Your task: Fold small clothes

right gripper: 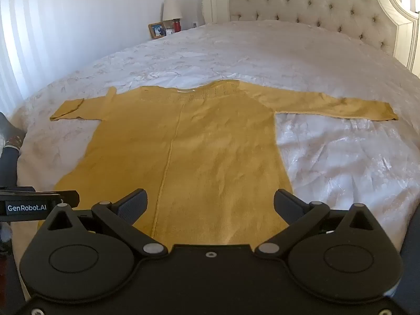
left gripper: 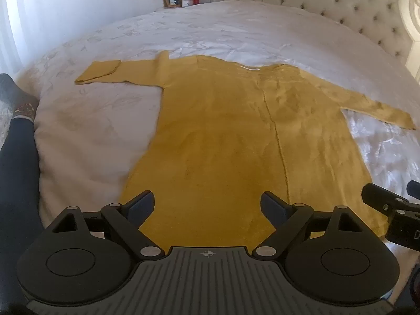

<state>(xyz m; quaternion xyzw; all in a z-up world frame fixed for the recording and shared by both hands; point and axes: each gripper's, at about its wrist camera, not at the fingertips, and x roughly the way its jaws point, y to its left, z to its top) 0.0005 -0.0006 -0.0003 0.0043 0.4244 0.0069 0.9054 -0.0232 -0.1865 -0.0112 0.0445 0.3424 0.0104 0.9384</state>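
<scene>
Both your grippers hang wide open and empty: the left gripper [left gripper: 207, 204] and right gripper [right gripper: 210, 204] hover above the hem of the yellow sweater [right gripper: 183, 144], spread flat on the bed [right gripper: 328, 157].

A wide bed [right gripper: 328, 60] fills both views, covered with a pale, shiny, leaf-patterned bedspread [left gripper: 86, 120], lightly creased. A mustard-yellow sweater [right gripper: 204, 141] lies flat on it, neck toward the tufted headboard [right gripper: 315, 8], hem toward the near edge. Both sleeves stretch out sideways on the cover; the left sleeve's cuff [left gripper: 101, 72] is turned back on itself.
</scene>
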